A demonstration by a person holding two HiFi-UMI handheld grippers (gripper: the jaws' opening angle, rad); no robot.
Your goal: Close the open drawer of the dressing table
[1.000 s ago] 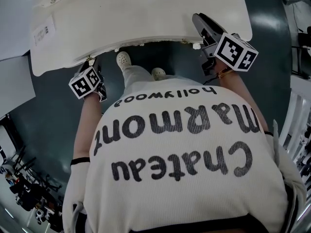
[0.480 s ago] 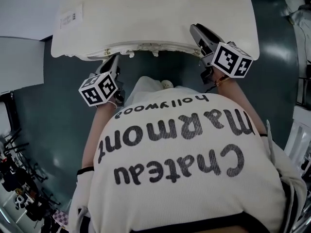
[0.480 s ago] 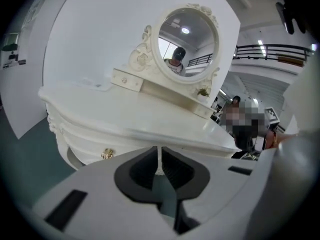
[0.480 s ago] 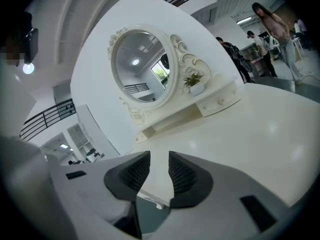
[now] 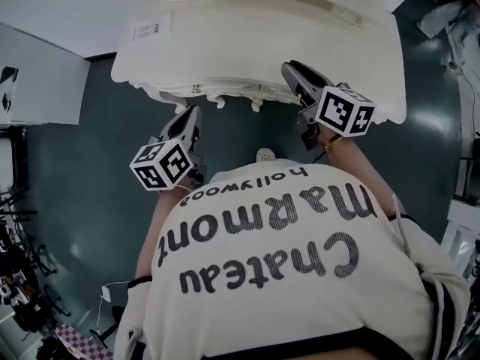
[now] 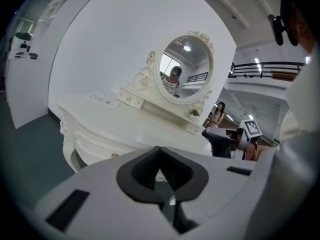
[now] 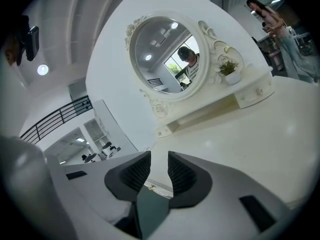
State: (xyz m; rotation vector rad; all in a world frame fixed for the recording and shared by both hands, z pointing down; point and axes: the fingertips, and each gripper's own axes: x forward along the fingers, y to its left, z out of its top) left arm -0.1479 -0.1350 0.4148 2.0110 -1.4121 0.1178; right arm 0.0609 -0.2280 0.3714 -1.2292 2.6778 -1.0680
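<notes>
The drawer [image 6: 102, 145] sits in the curved front of the dressing table [image 5: 247, 43], under the lip of the worktop. Its face lies flush with the bands on either side, so it reads as pushed in. A small round knob [image 5: 196, 89] stands out from that front. The table is cream-white with a smooth, glossy top and a scalloped, carved lower edge. A white label [image 5: 146, 30] lies flat on the worktop, its print too small to read. At the back stands an oval mirror [image 6: 182, 76] in a scrolled, carved frame, with a small potted plant [image 7: 228, 69] on the ledge beside it.

The left tongs [image 6: 161, 159] hang in front of the table, clear of it, dark pads pressed together with nothing between them. The right tongs [image 7: 159, 169] are over the worktop's edge. Their ribbed pads are spread with nothing between them, and have just been closing a little. Each tool carries a cube of black-and-white square markers [image 5: 161, 165].

The person's ribbed knit shirt [image 5: 285, 261] reads "Chateau Marmont hollywood" in black. The floor [image 5: 82, 186] is dark and shiny.
</notes>
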